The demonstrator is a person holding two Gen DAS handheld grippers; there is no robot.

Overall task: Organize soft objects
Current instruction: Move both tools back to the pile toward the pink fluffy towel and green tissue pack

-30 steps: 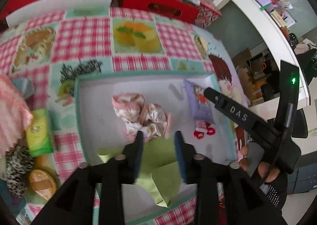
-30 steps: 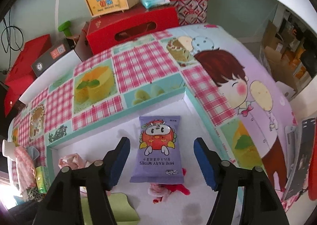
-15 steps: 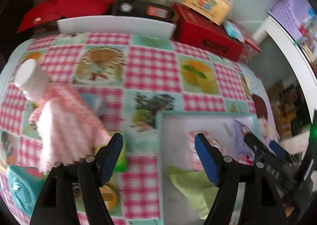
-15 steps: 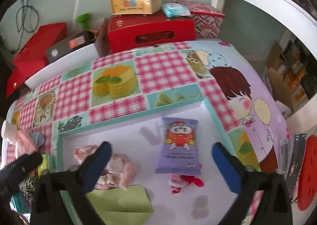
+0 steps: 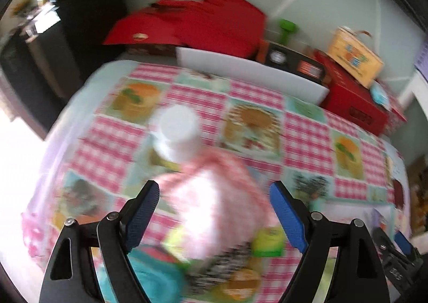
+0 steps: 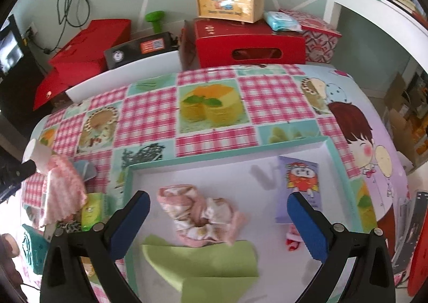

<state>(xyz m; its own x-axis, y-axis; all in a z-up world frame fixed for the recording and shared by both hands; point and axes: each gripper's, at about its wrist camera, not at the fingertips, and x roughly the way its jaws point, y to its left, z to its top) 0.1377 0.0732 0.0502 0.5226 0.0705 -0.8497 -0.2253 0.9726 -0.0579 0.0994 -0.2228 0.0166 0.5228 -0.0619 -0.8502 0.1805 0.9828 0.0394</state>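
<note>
We are hovering the left gripper (image 5: 214, 212), jaws opening and empty, over the pink checked cloth (image 5: 214, 196) draped on a white-capped bottle (image 5: 178, 137), left of the tray (image 6: 345, 169). Right gripper (image 6: 218, 225) spread wide, holding nothing. Cloth looks light, limp; pinching a bunched fold seems best.

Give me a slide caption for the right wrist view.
Open right gripper above a teal-rimmed tray holding a green cloth, crumpled pink garment and wipes pack.
</note>
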